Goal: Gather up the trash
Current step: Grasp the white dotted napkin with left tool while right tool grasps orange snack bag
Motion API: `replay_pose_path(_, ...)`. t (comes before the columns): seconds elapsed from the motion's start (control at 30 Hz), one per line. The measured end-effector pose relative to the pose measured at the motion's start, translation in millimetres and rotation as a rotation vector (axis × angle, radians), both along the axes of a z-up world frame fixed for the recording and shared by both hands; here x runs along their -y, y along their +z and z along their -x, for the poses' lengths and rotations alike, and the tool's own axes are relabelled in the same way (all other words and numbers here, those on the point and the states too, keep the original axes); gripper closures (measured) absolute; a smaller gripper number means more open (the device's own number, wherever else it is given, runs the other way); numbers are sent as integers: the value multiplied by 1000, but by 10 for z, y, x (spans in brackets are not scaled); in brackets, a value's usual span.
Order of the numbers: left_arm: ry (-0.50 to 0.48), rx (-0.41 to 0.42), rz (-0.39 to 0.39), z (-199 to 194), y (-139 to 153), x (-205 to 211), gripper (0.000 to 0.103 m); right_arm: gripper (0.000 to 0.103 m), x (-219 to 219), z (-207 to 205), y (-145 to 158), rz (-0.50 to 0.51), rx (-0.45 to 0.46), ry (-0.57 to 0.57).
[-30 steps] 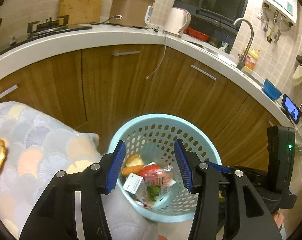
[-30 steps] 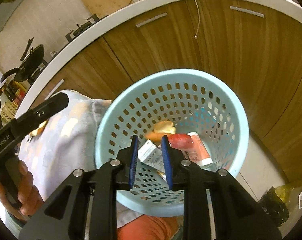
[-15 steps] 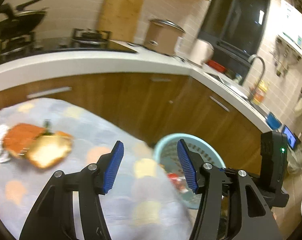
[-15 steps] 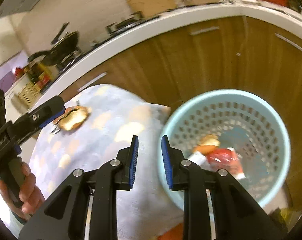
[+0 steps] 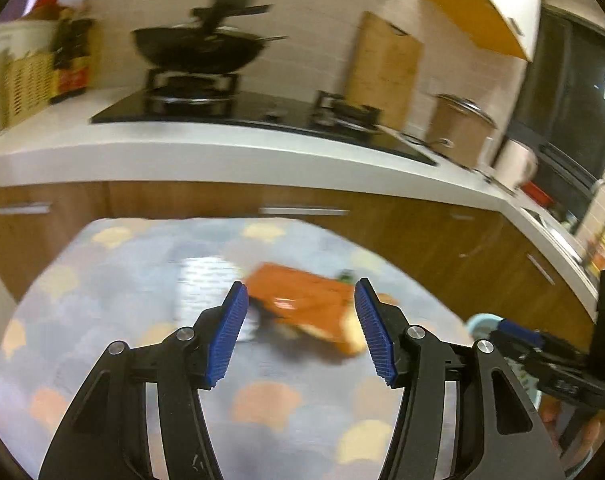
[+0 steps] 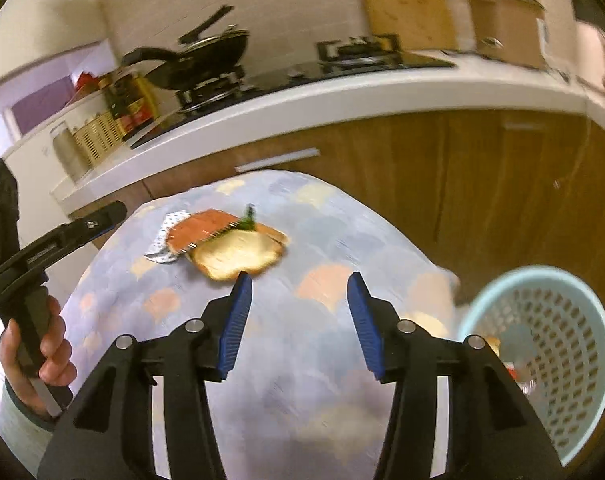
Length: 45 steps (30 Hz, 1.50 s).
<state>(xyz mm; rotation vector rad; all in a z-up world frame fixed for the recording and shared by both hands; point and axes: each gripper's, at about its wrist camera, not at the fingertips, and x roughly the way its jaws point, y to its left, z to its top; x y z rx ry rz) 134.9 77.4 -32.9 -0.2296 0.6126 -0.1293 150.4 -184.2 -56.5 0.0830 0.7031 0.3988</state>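
1. Both views have swung away from the blue basket and now look across the table with the shell-pattern cloth.
2. A second ago the basket filled the middle of both views. Now it sits low at the right edge of the right view, and only a sliver of it shows in the left view.
3. The basket already has some trash in it, seen through its open top.
4. The left claw is about half open, much as it was a second ago. Nothing is between its blue pads.
5. The right claw was nearly closed a second ago. Its jaws have just been opening, and now they stand about half open with nothing in them.
6. The trash left on the table lies in one small pile near the far edge of the cloth: an orange wrapper, a pale piece of peel partly under it, a crumpled silver-white wrapper and a little green scrap.
7. In the left view the pile is blurry and shows just past the open left claw.
8. The person's left hand grips the handle of the left claw at the left edge of the right view.
9. Behind the table, a black wok sits on the stove on the white counter.
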Motion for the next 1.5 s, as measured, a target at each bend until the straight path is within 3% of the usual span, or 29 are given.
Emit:
replay_pose_path(0.2,5,-84,-37,-238,-168,-407,49,57,-542,-97,50,113,65,70)
replay_pose_path(0.33,55,-138,-8,-429,-346,-544,49,57,-690,-248,-18,101,46,78)
replay_pose_path(0.57,79,-270,-47,-693,-715,-586,49,57,-808,-359,-275,110,2,96)
replay_pose_path(0.77,76,-258,-178,-701,-793,-396,41,57,-831,-417,-342,102,-8,105)
replay_pose_path(0.8,80,-254,-179,-698,-789,-400,45,57,-839,-429,-353,101,-9,106)
replay_pose_path(0.87,87,-245,-161,-684,-771,-447,74,57,-854,-448,-366,100,-11,106)
replay_pose_path(0.97,94,-235,-98,-644,-760,-554,92,57,-880,-467,-319,79,-4,121)
replay_pose_path(1.13,86,-171,-79,-535,-684,-550,98,57,-1012,-523,-219,50,2,157)
replay_pose_path(1.2,82,-145,-61,-489,-653,-574,99,49,-1095,-574,-204,61,6,161)
replay_pose_path(1.23,80,-138,-46,-472,-641,-598,99,39,-1133,-609,-205,63,4,162)
replay_pose_path(1.4,118,-86,26,-394,-550,-772,100,36,-1354,-824,-266,109,-36,152)
replay_pose_path(1.5,155,-34,54,-320,-437,-904,101,26,-1451,-888,-284,117,-40,150)
